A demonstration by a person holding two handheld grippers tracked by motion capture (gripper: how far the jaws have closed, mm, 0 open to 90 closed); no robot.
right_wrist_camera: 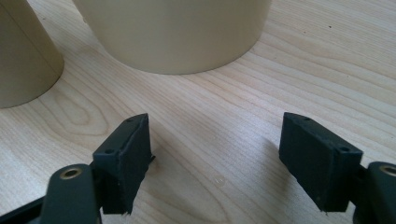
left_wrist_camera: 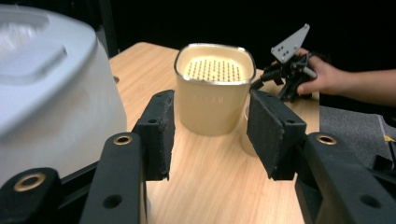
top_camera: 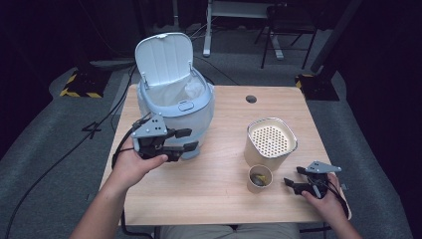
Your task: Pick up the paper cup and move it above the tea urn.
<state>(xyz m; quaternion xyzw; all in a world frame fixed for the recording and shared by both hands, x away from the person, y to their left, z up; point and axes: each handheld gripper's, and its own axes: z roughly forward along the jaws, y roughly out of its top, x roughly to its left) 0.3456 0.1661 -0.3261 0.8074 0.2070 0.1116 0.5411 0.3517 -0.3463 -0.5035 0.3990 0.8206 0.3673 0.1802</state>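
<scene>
A pale grey bin (top_camera: 174, 107) with its lid (top_camera: 164, 57) flipped up and a white liner stands at the table's back left. It looms at the left of the left gripper view (left_wrist_camera: 46, 93). My left gripper (top_camera: 187, 140) hovers by the bin's front, open, with nothing between its jaws (left_wrist_camera: 210, 135). A cream container (top_camera: 271, 142) with a perforated top lies beyond those jaws (left_wrist_camera: 215, 93). A paper cup (top_camera: 260, 179) with something yellowish inside stands in front of it. My right gripper (top_camera: 292, 175) rests low on the table right of the cup, open and empty (right_wrist_camera: 215, 144).
The wooden table (top_camera: 219, 199) has a cable hole (top_camera: 251, 99) near its far edge. In the right gripper view the cream container (right_wrist_camera: 173, 32) and the cup (right_wrist_camera: 23, 56) stand just ahead of the jaws. Cables, a chair and stands sit on the grey floor behind.
</scene>
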